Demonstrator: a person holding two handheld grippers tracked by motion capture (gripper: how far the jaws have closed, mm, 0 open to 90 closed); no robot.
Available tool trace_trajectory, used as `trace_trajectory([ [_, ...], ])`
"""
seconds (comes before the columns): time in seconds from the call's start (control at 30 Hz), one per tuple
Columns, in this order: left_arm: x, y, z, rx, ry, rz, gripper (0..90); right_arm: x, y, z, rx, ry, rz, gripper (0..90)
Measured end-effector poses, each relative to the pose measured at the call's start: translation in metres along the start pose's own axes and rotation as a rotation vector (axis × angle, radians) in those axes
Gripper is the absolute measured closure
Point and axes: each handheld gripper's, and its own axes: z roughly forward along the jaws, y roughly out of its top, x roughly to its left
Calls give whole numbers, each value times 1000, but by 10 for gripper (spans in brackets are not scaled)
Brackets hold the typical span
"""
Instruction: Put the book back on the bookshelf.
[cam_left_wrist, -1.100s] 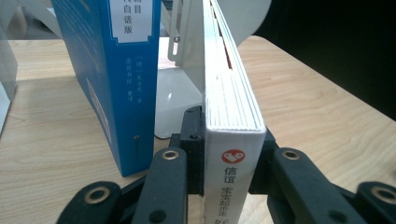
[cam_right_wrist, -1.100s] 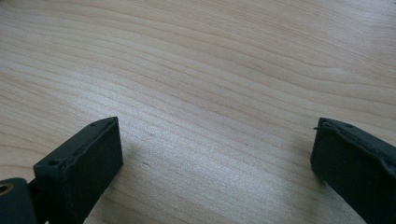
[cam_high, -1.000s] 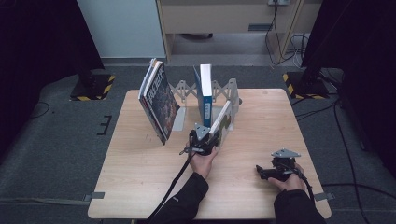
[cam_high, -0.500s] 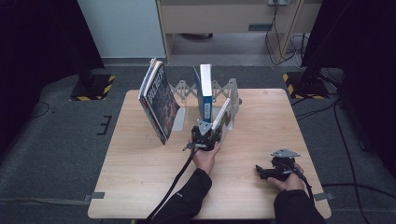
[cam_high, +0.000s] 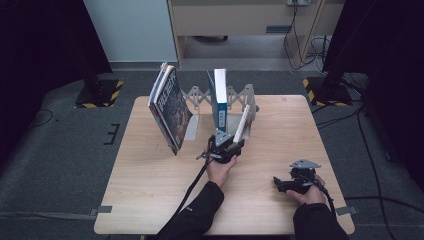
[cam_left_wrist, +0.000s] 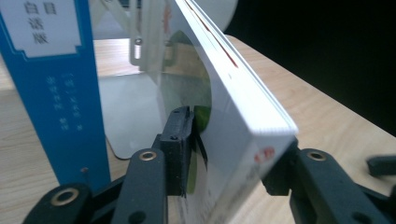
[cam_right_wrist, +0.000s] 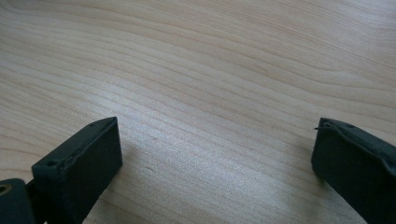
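Observation:
A thin white book leans to the right in the metal book rack, beside an upright blue book. My left gripper is at the white book's near bottom corner. In the left gripper view the white book stands between the jaws of the left gripper, which have just been opening. The left pad sits a hair off the cover, so the gripper is open. The blue book's spine rises on the left. My right gripper rests open on the table; the right gripper has bare wood between its jaws.
A stack of dark-covered books leans at the rack's left end, overhanging the wooden table. A black cable trails from the left gripper along the forearm. The floor around the table is dark, with cabinets behind.
The left gripper has edged slightly toward the rack. The white book keeps its lean, and the right hand has not moved.

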Motion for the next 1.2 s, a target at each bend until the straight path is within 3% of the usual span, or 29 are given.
trace_trajectory([
  [0.23,6,-9,-14,17,-64,18,616,0,0,0,0,0,0,21],
  [0.47,4,-8,-10,10,-53,2,646,0,0,0,0,-1,0,20],
  [0.7,1,1,4,21,-24,1,650,0,0,0,0,-1,0,20],
  [0.93,4,6,17,28,-55,-36,622,0,0,0,0,0,0,20],
  [1.2,0,6,13,45,-115,37,612,0,0,0,0,-1,0,20],
])
